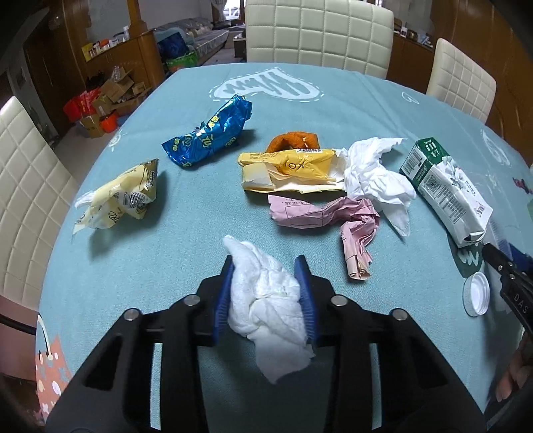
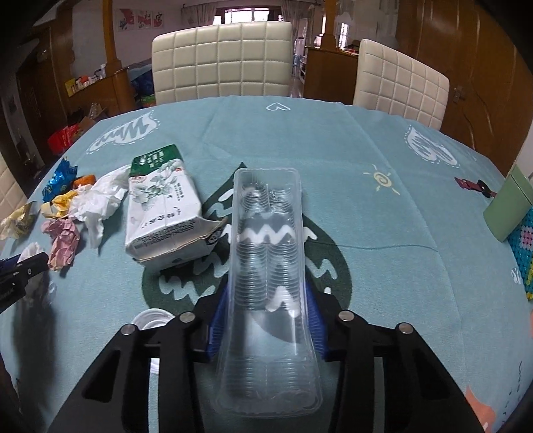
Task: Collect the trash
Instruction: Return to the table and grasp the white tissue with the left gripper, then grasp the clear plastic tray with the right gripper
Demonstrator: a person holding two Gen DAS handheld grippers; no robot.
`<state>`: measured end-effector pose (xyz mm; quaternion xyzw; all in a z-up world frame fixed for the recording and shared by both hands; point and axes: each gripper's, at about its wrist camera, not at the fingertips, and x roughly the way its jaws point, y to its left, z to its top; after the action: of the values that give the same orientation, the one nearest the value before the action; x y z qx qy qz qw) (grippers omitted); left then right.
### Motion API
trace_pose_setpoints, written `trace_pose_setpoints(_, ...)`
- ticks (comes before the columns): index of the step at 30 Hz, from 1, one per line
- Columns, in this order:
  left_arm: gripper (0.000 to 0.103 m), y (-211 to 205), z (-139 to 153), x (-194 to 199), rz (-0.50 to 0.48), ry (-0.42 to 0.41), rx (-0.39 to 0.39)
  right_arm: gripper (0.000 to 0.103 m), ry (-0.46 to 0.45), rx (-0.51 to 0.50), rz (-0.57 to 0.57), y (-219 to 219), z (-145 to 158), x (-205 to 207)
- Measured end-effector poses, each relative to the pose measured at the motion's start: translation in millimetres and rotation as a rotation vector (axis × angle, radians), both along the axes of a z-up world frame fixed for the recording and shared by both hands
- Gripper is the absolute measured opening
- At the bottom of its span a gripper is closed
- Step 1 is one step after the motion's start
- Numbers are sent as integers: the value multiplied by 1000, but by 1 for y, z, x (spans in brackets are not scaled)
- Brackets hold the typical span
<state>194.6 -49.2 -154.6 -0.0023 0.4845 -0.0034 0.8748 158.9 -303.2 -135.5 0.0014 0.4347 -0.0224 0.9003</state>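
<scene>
Cream quilted chairs (image 1: 316,30) ringed the table, whose teal tablecloth (image 1: 186,253) carried the scattered litter. Our left gripper (image 1: 266,293) had its blue fingers (image 1: 303,283) pinching a crumpled white tissue (image 1: 266,299). Ahead of it lay a pale yellow wrapper (image 1: 123,196), a blue foil bag (image 1: 210,133), a yellow packet (image 1: 289,170) with something orange (image 1: 293,141) behind it, crumpled pink paper (image 1: 333,216) touching a white napkin (image 1: 376,176), and a green-and-white carton (image 1: 446,190) on its side. Our right gripper (image 2: 268,309) clamped a clear plastic tray (image 2: 266,266), which pointed forward just beside the carton. A white lid (image 1: 477,293) sat near that gripper.
</scene>
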Motion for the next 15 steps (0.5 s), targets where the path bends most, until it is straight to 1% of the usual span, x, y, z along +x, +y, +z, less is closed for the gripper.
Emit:
trace_pose_setpoints(3,27,5,3,-2,-2,5,-33,39,-7,-2,-3,2,3,-5)
trace_pose_setpoints(6,26,7,7,-8,-3,0,-51,39,-18,-8,-8,5,9,-11)
trace_pose_setpoints(15,26,4,26,-39,-57,-67,-43,39,-74,-26,8,19,33,-39)
